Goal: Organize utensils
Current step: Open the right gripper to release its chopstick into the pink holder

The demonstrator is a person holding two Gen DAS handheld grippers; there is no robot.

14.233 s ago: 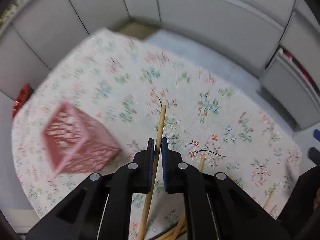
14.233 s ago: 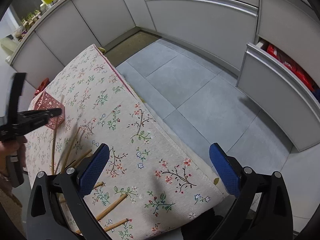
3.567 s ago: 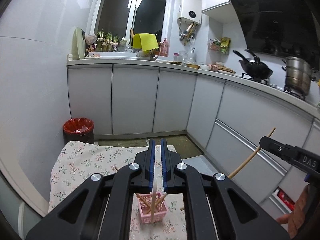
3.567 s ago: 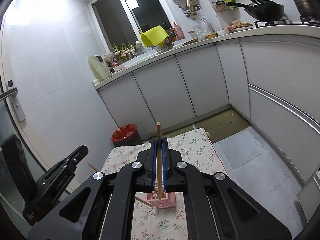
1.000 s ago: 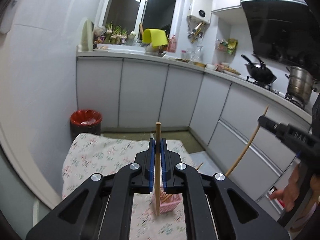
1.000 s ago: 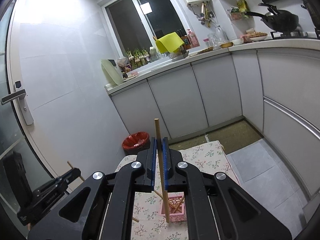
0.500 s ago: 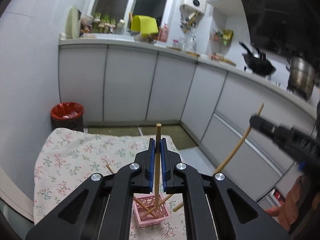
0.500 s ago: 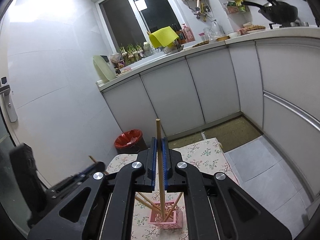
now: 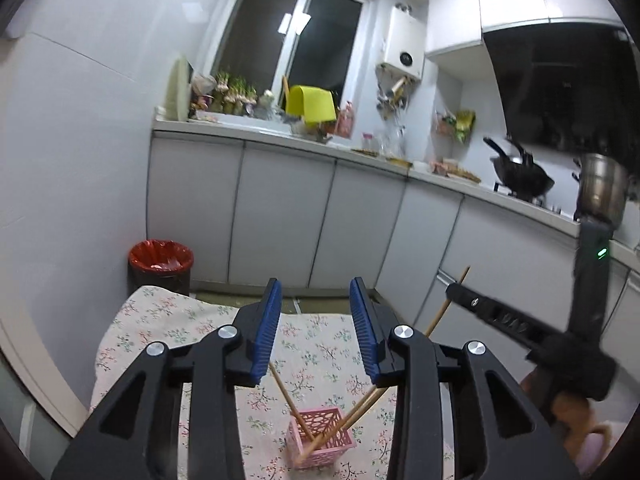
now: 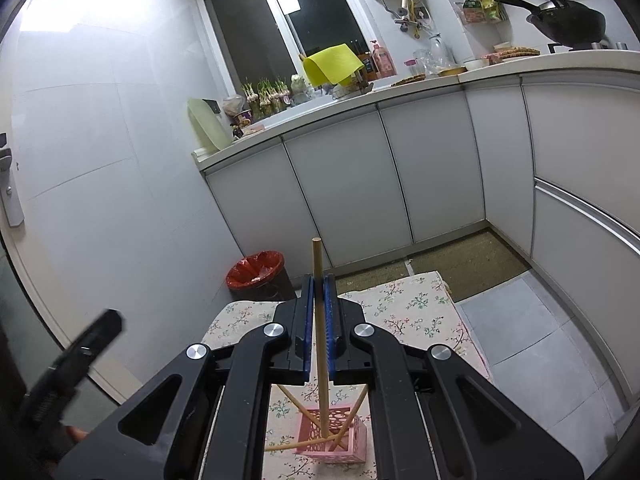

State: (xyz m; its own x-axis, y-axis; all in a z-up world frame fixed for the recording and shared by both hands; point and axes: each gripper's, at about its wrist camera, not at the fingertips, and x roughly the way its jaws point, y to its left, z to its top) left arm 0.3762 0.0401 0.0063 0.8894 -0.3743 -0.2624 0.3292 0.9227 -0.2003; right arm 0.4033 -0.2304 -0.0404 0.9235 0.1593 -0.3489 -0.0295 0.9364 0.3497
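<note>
The left gripper (image 9: 316,328) has just been opening, nothing between its blue pads. Low in the frame, the pink basket (image 9: 322,442) (chopsticks leaning inside) sits on the floral tablecloth (image 9: 160,320). The right gripper (image 10: 319,322) pinches an upright chopstick (image 10: 319,280) above the basket.

White cabinets (image 10: 348,184) line the kitchen under a dark window (image 9: 288,44); grey floor tiles (image 10: 532,340) and a red-lined bin (image 9: 160,258) sit below.
</note>
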